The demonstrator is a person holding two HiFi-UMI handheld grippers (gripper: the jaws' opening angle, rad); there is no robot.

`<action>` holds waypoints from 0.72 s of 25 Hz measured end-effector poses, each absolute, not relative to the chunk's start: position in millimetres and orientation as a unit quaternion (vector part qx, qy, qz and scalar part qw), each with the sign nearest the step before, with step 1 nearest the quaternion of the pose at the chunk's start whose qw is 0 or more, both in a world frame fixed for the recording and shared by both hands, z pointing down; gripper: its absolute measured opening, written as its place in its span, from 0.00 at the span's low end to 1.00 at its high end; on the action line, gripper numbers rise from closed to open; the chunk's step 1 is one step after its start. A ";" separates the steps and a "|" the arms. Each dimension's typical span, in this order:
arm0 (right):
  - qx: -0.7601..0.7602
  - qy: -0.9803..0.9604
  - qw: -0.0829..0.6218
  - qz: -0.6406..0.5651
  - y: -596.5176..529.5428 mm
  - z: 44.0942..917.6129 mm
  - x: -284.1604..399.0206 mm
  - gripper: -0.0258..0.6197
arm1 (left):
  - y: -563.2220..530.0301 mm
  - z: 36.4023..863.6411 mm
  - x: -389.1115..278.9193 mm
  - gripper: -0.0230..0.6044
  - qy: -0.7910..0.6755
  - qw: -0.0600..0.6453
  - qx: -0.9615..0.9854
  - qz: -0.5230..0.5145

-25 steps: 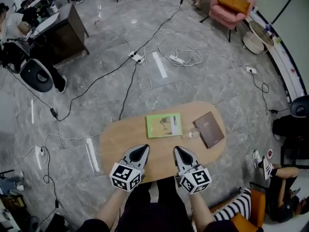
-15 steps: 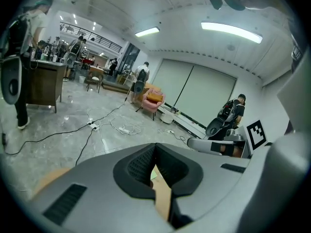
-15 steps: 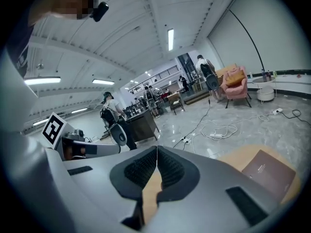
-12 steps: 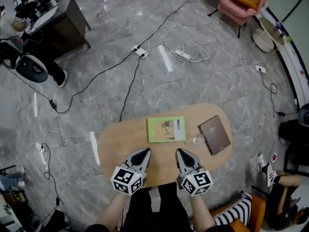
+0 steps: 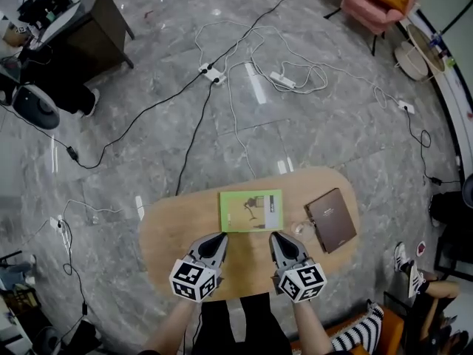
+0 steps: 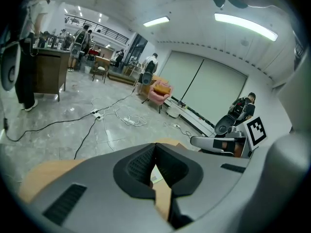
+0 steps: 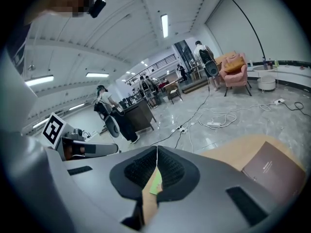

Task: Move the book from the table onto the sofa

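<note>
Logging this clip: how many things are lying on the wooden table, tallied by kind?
Books: 2, a green book and a brown book
Other: 1, a small clear object between them, too small to identify
Total: 3

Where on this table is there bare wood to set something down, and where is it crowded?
Bare: the left end of the table, left of the green book. Crowded: the right end, where a small clear object sits between the green book and the brown book.
</note>
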State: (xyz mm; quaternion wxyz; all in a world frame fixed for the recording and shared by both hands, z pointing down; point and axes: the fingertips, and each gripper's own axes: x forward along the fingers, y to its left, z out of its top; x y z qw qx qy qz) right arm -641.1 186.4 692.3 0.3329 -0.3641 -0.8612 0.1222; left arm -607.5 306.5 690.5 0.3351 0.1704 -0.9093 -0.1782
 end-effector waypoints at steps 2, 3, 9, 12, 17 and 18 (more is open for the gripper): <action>-0.367 -0.858 0.339 0.122 185.3 703.2 -650.2 0.08 | 305.5 702.2 -613.7 0.06 -0.907 0.341 0.165 -0.182; -0.368 -0.856 0.343 0.122 184.5 709.3 -654.7 0.08 | 304.8 708.3 -616.5 0.06 -0.906 0.344 0.163 -0.184; -0.366 -0.839 0.386 0.116 185.9 759.8 -675.5 0.08 | 311.5 749.2 -631.0 0.06 -0.900 0.361 0.149 -0.194; -0.358 -0.833 0.404 0.120 188.1 785.3 -682.9 0.08 | 317.0 772.7 -638.4 0.06 -0.895 0.372 0.143 -0.201; -0.332 -0.831 0.431 0.119 186.7 823.0 -689.6 0.08 | 320.7 814.0 -646.1 0.06 -0.885 0.393 0.137 -0.210; -0.325 -0.831 0.435 0.118 186.7 829.3 -690.3 0.08 | 321.3 821.1 -646.9 0.06 -0.883 0.396 0.137 -0.211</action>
